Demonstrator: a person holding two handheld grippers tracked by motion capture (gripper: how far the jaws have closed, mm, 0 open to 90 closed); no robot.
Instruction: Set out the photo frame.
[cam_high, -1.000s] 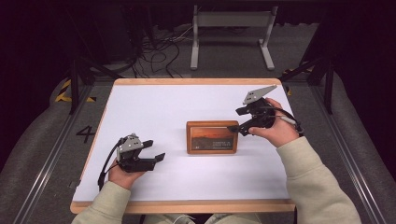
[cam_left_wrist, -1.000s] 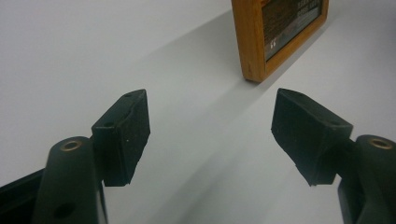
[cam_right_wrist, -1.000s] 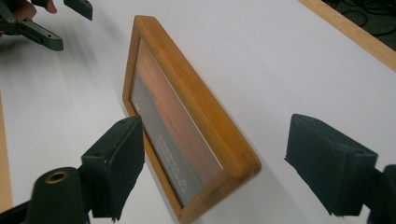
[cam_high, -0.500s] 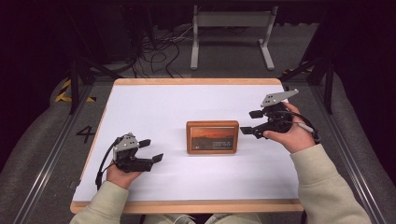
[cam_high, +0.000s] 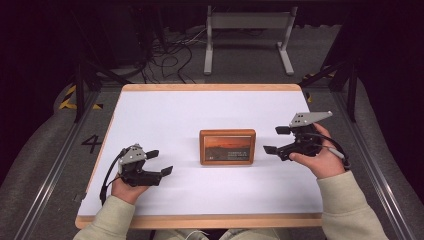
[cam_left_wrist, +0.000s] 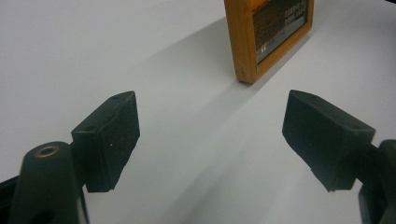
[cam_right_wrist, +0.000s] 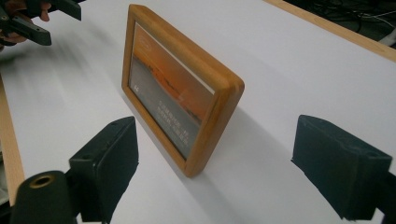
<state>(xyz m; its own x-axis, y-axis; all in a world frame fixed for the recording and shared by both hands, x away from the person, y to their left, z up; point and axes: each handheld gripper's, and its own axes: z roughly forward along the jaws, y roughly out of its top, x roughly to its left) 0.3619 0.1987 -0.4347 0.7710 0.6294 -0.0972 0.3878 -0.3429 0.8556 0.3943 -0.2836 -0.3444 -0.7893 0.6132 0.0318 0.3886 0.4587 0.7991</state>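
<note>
A small wooden picture frame (cam_high: 227, 147) with an orange sunset print stands upright in the middle of the white table (cam_high: 200, 110). My right gripper (cam_high: 274, 140) hovers just right of it, open, its jaws having just widened, with nothing between them. In the right gripper view the frame (cam_right_wrist: 182, 93) stands edge-on just ahead of my right gripper (cam_right_wrist: 215, 163). My left gripper (cam_high: 160, 161) rests low at the front left, open and empty after widening its jaws, and points toward the frame (cam_left_wrist: 268, 32) in the left gripper view, where my left gripper (cam_left_wrist: 210, 140) is well short of it.
The table has a wooden rim (cam_high: 200, 220). Beyond its far edge stand a grey metal stand (cam_high: 247, 30) and loose cables (cam_high: 165, 60) on the floor. A painted 4 (cam_high: 92, 144) marks the floor at the left. The other hand's gripper (cam_right_wrist: 42, 18) shows far off.
My right hand has drawn away from the frame's right end, moving right and toward the front edge. The frame stays standing where it was. My left hand has hardly moved.
</note>
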